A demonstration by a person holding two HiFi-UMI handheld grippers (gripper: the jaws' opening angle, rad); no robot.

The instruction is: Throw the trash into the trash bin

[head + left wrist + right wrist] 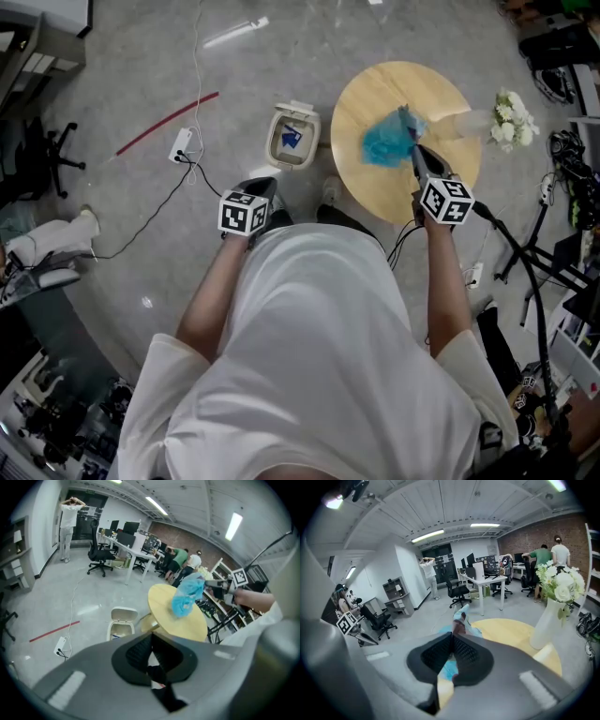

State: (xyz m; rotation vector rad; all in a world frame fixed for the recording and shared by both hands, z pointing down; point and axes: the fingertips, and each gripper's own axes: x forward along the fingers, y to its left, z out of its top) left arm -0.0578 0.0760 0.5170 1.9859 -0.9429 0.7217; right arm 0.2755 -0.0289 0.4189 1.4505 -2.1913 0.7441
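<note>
My right gripper [413, 147] is shut on a crumpled blue plastic bag [385, 142], which hangs just above the round wooden table [374, 192]. In the right gripper view the bag [461, 616] sticks out past the closed jaws. The white trash bin [292, 137] stands on the floor left of the table, lid up, with a blue scrap inside. My left gripper [266, 185] is low, near the bin's front, with its jaws shut and nothing seen between them. The left gripper view shows the bin [121, 623], the table [183, 619] and the hanging bag [187, 597].
A white vase of white flowers [507, 120] lies at the table's right edge. A power strip [183, 144] with cables and a red floor line [169, 121] lie left of the bin. Stands and cables [536, 246] crowd the right. An office chair [54, 150] is far left.
</note>
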